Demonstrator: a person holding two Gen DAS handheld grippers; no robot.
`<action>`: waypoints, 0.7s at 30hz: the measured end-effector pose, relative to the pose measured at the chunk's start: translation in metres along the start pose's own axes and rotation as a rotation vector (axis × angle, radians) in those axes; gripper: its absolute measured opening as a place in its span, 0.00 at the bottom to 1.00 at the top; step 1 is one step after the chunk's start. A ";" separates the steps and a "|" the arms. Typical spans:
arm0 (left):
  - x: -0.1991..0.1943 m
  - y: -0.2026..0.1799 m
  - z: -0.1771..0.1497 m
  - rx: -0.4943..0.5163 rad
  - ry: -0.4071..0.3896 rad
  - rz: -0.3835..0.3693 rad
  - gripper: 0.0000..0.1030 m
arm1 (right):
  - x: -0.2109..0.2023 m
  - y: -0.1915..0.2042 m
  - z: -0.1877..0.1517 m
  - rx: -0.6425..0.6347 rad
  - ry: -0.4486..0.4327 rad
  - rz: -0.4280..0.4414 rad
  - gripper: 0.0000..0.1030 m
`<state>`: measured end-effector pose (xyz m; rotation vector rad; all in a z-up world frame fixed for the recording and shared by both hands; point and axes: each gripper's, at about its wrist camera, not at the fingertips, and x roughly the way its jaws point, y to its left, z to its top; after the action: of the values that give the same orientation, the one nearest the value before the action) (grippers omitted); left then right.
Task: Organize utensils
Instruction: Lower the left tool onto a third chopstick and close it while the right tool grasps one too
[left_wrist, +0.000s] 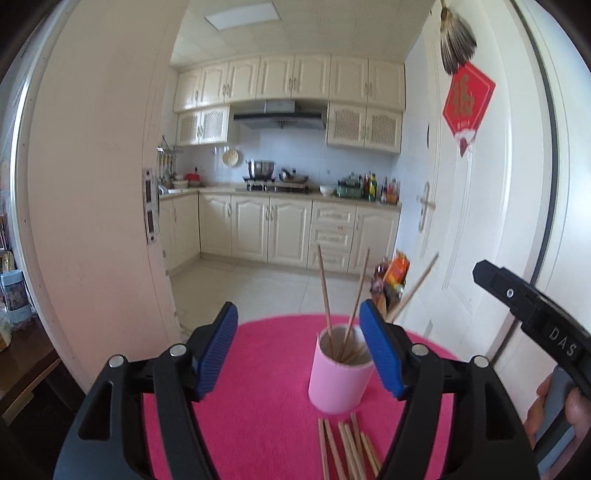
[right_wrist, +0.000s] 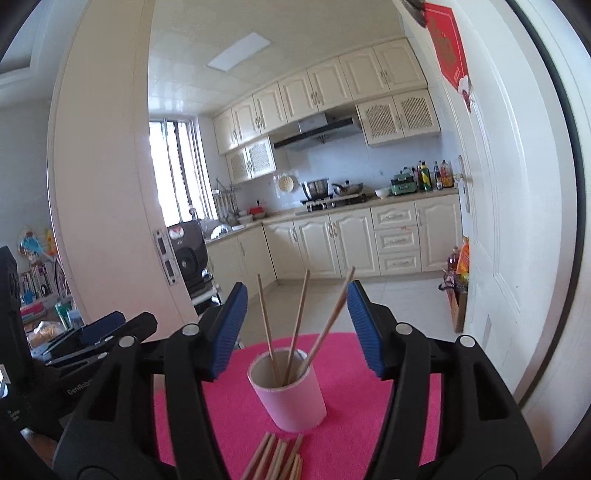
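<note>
Since three thin wooden chopsticks already lean in the upright pale pink cylindrical cup on the round magenta mat, we hold the left gripper and right gripper wide and empty; loose wooden chopsticks, perhaps six, lie just before it.

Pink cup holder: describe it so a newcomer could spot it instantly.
Find the round, bright pink mat in front of the kitchen doorway. On it stands the pale pink cylindrical cup, upright and open-topped. Three wooden chopsticks lean out of it, while the loose wooden chopsticks lie flat on the mat in front of it.
</note>
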<state>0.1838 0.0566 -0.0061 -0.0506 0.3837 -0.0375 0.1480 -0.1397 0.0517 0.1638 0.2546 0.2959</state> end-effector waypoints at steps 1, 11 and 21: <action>0.002 -0.001 -0.007 0.011 0.062 -0.004 0.65 | 0.001 0.001 -0.005 -0.012 0.051 -0.014 0.55; 0.050 0.000 -0.098 0.056 0.642 -0.053 0.65 | 0.025 0.000 -0.083 -0.057 0.524 -0.062 0.55; 0.073 -0.001 -0.135 -0.024 0.787 -0.065 0.41 | 0.035 0.003 -0.125 -0.044 0.767 -0.027 0.48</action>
<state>0.2007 0.0468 -0.1588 -0.0711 1.1697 -0.1180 0.1462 -0.1107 -0.0745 -0.0044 1.0080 0.3275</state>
